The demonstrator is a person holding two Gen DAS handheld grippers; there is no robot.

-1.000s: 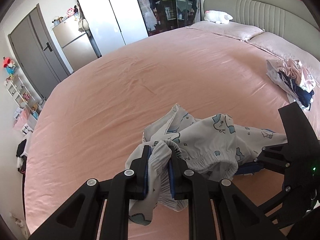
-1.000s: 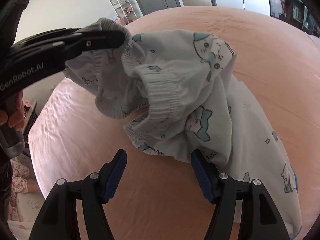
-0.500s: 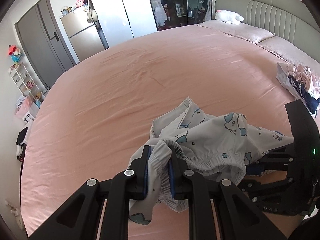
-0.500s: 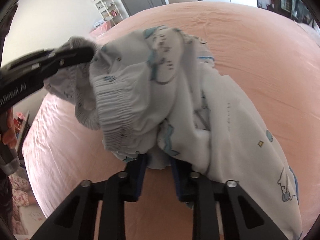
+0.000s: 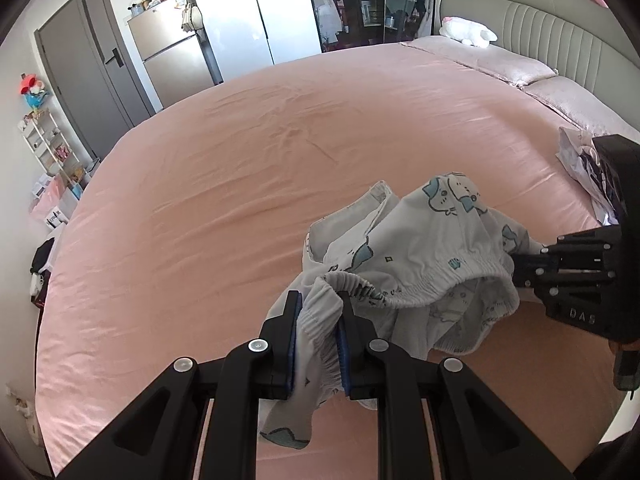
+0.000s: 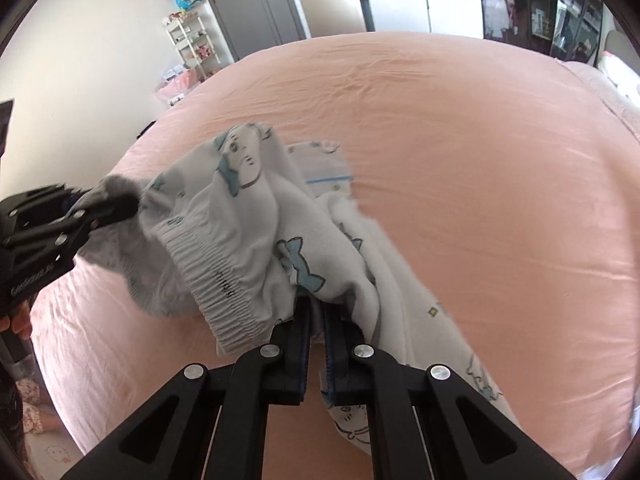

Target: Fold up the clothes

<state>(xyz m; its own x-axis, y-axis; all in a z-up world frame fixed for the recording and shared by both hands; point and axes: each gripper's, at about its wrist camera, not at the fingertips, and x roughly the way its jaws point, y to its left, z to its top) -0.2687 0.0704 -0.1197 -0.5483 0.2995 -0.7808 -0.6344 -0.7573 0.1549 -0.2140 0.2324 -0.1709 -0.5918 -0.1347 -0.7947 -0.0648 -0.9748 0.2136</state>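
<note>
White pyjama pants [image 5: 440,248] printed with blue cartoon cats hang bunched above the pink bed sheet [image 5: 240,200]. My left gripper [image 5: 318,300] is shut on one part of their elastic waistband. From the right, my right gripper [image 5: 514,266] holds the waistband further along. In the right wrist view the right gripper [image 6: 316,304] has its jaws closing the last bit onto a fold of the pants [image 6: 248,240], which is pinched between the blue pads. The left gripper [image 6: 132,202] grips the cloth at the left there. The legs trail down onto the sheet.
A heap of other clothes [image 5: 576,160] lies on the bed at the right edge. Pillows [image 5: 500,64], a white plush toy [image 5: 468,34] and a grey headboard stand at the far right. A shelf rack [image 5: 48,148] and a door are beyond the bed's left side.
My right gripper went from wide open under the pants to shut on the waistband, then drew it to the right and up. The left gripper kept its hold.
</note>
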